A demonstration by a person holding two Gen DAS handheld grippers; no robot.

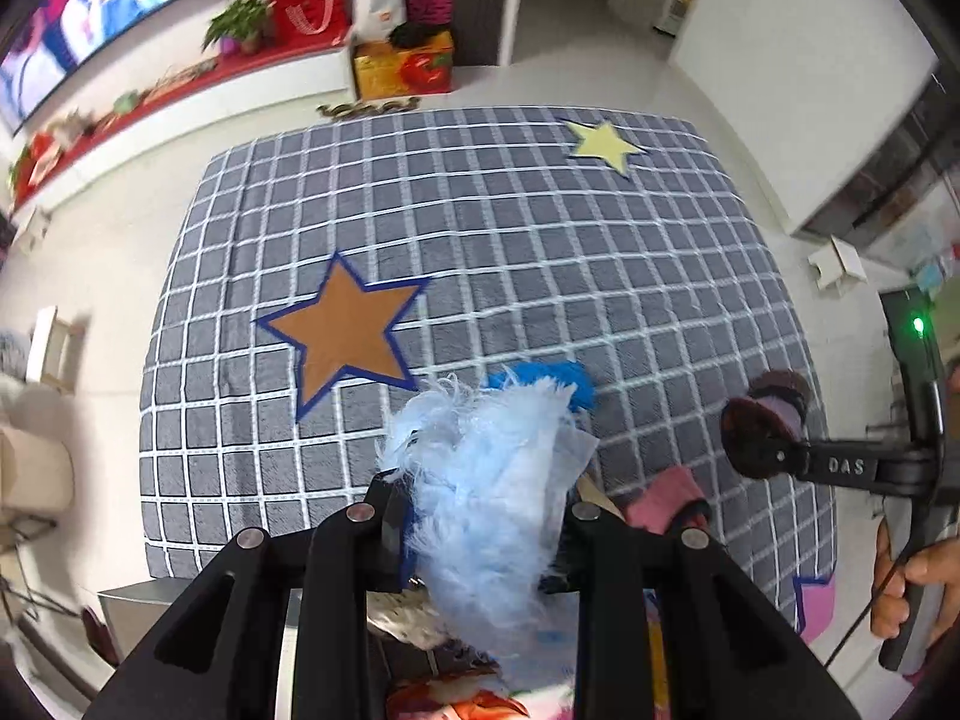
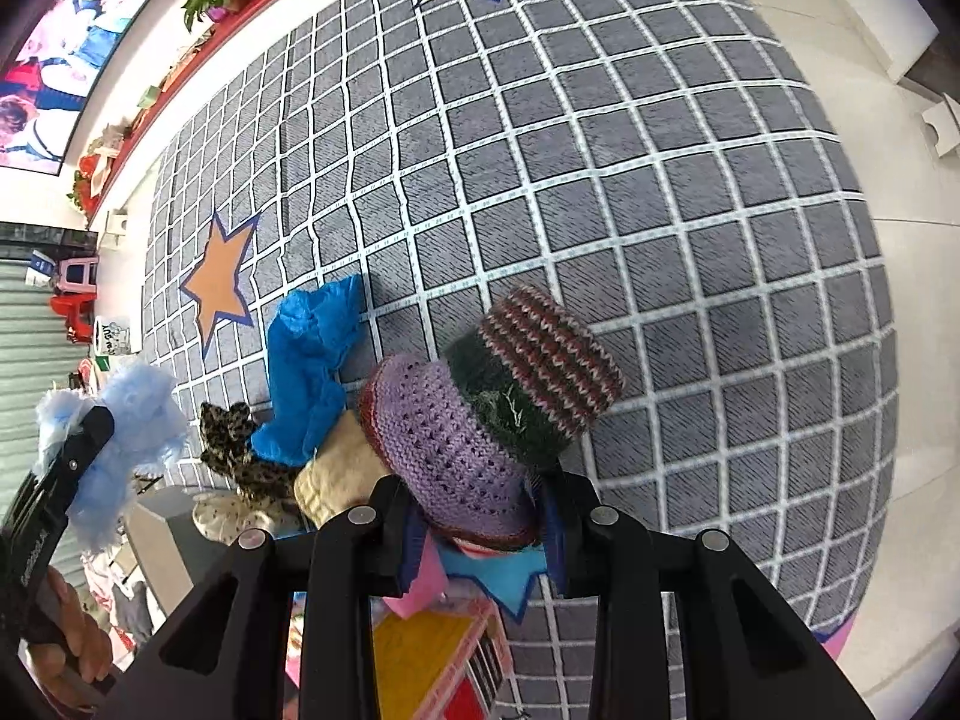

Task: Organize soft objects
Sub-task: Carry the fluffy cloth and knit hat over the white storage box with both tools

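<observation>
Your left gripper (image 1: pixel 480 516): closed on a pale blue fluffy piece (image 1: pixel 486 480), which bulges up between the fingers, lifted clear of the checked grey rug (image 1: pixel 540 252).

Your right gripper (image 2: pixel 480 516): clamped on a knitted sock (image 2: pixel 480 414), lilac at the gripped end, dark green in the middle, striped red and white at the free end, held above the rug.

Beneath, near edge of the rug: a bright blue cloth (image 2: pixel 312 360), a leopard-print piece (image 2: pixel 234 444) just left of it, a cream piece (image 2: pixel 336 480) touching both.

On the rug: an orange star (image 1: pixel 345 330) with blue border, left of centre; a yellow star (image 1: pixel 603 144) at the far right.

Far left: a red shelf (image 1: pixel 240 69) with a potted plant (image 1: pixel 237 21).
</observation>
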